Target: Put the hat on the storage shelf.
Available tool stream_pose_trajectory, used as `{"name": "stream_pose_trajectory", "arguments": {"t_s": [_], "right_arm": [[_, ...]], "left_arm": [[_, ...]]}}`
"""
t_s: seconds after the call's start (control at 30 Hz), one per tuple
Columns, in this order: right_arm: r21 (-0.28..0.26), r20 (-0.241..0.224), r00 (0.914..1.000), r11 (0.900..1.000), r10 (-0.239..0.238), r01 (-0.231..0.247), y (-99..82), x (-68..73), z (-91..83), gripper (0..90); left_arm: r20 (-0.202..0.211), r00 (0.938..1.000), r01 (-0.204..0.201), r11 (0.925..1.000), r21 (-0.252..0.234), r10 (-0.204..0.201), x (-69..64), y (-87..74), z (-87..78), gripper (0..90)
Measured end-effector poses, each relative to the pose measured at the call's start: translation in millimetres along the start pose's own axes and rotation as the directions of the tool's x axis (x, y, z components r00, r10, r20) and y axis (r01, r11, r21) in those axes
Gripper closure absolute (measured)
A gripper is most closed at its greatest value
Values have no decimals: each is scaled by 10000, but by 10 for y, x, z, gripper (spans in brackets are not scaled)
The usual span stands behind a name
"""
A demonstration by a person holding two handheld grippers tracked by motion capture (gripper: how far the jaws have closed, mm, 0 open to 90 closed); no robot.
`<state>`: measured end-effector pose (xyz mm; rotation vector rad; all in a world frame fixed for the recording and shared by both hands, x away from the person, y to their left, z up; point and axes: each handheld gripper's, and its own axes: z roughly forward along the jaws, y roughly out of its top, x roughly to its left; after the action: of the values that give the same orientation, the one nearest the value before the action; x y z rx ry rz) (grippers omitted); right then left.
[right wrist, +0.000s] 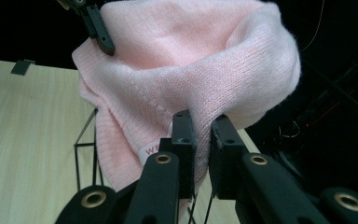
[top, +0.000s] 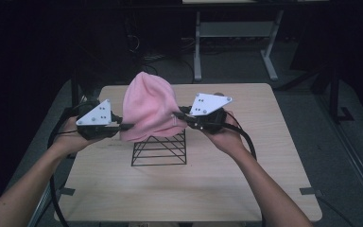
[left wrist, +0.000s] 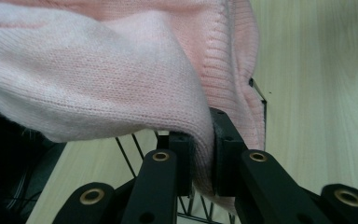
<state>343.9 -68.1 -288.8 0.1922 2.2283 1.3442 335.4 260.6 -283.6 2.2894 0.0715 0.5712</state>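
We see a pink knitted beanie [top: 150, 108] held up in the air between the two grippers, above the middle of the wooden table [top: 246, 184], a little nearer its far edge than its near one. Just under the hat stands a black wire stand [top: 159, 150], shaped like a small stepped frame; the hat's lower rim hangs over the top of that stand, though we cannot tell whether fabric and wire touch.

The left gripper [top: 124, 126] comes in level from the left edge side and is clenched on the hat's rim at its lower left. In the left gripper view the two black jaws pinch a fold of the knit [left wrist: 204, 154], with the hat's [left wrist: 102, 84] bulk bulging up and away to the left of the jaws and the stand's wires [left wrist: 129, 154] showing below it.

The right gripper [top: 180, 115] reaches in from the right edge side and grips the rim on the opposite side, slightly higher than the left one. In the right gripper view its jaws are closed on the hem [right wrist: 203, 140], beside a small white label [right wrist: 150, 151] with red letters, too cropped for us to read. The crown of the hat [right wrist: 205, 60] rises beyond the jaws, and the left gripper's jaw tip [right wrist: 99, 35] bites the far rim at upper left. The stand [right wrist: 85, 149] is below.
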Motion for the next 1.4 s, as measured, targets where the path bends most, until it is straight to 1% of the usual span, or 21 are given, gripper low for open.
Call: {"name": "stream_pose_trajectory", "arguments": {"t_s": [0.1, 0.13, 0.3, 0.4, 0.43, 0.47, 0.5, 0.53, 0.57, 0.73, 0.8, 0.83, 0.87, 0.9, 0.93, 1.0, 1.07, 1.13, 1.2, 1.33, 1.4], "right_arm": [[37, -86, 10000, 10000, 36, -36, -29, 28, -8, 815], [76, -124, 9998, 9999, 125, -124, -40, 40, -7, 815], [268, -322, 9992, 9994, 236, -228, -105, 66, 3, 816], [636, -676, 9971, 9975, 342, -299, -153, 89, 42, 816], [636, -676, 9971, 9975, 342, -299, -153, 89, 42, 816], [718, -860, 9956, 9969, 371, -310, -182, 97, 64, 816], [718, -860, 9956, 9969, 371, -310, -182, 97, 64, 816], [818, -927, 9950, 9962, 364, -289, -212, 109, 76, 816], [818, -927, 9950, 9962, 364, -289, -212, 109, 76, 816], [1130, -1266, 9902, 9926, 591, -448, -281, 122, 109, 816], [1346, -1365, 9884, 9897, 665, -480, -311, 123, 134, 816], [1470, -1331, 9887, 9879, 696, -497, -323, 125, 146, 816], [1485, -1272, 9896, 9878, 670, -478, -329, 121, 153, 817], [1448, -1288, 9887, 9878, 765, -576, -328, 117, 153, 817], [1421, -1248, 9895, 9883, 729, -549, -328, 111, 155, 817], [1571, -1180, 9905, 9863, 701, -511, -336, 105, 170, 817], [1857, -1175, 9905, 9814, 716, -489, -368, 107, 211, 819], [1903, -1162, 9911, 9808, 645, -415, -385, 108, 225, 820], [2039, -1266, 9889, 9777, 777, -507, -423, 122, 243, 822], [2404, -1338, 9872, 9693, 865, -524, -530, 151, 297, 824], [2637, -1424, 9855, 9632, 919, -517, -585, 162, 337, 825]], "left_arm": [[42, 10000, 23, 10000, -2, -23, -37, -26, 18, 804], [90, 10000, 1, 10000, 72, -2, -46, -31, 24, 803], [165, 9999, -46, 9998, 212, 43, -94, -66, 53, 801], [256, 9996, 66, 9994, 343, -74, -110, -108, 89, 795], [278, 9996, 57, 9992, 390, -68, -119, -121, 102, 795], [319, 9995, 74, 9990, 437, -88, -129, -133, 115, 795], [326, 9995, 23, 9985, 539, -41, -138, -139, 127, 795], [316, 9995, 6, 9986, 532, -23, -146, -145, 130, 795], [362, 9993, 84, 9989, 467, -101, -150, -152, 134, 795], [456, 9988, 130, 9975, 688, -161, -170, -198, 181, 795], [394, 9988, 270, 9973, 682, -298, -160, -219, 201, 795], [297, 9990, 310, 9970, 713, -332, -150, -226, 206, 796], [227, 9989, 387, 9968, 704, -403, -146, -234, 211, 797], [171, 9991, 381, 9968, 706, -394, -140, -243, 217, 799], [103, 9990, 423, 9958, 813, -433, -134, -251, 226, 800], [33, 9990, 451, 9942, 977, -456, -116, -266, 248, 802], [-120, 9988, 479, 9934, 1038, -469, -106, -267, 270, 803], [-237, 9985, 508, 9938, 988, -487, -99, -251, 285, 803], [-354, 9984, 478, 9956, 803, -451, -93, -223, 288, 802], [-542, 9980, 332, 9987, 375, -311, -114, -151, 265, 799], [-536, 9981, 319, 9992, 258, -305, -122, -140, 256, 801]]}}
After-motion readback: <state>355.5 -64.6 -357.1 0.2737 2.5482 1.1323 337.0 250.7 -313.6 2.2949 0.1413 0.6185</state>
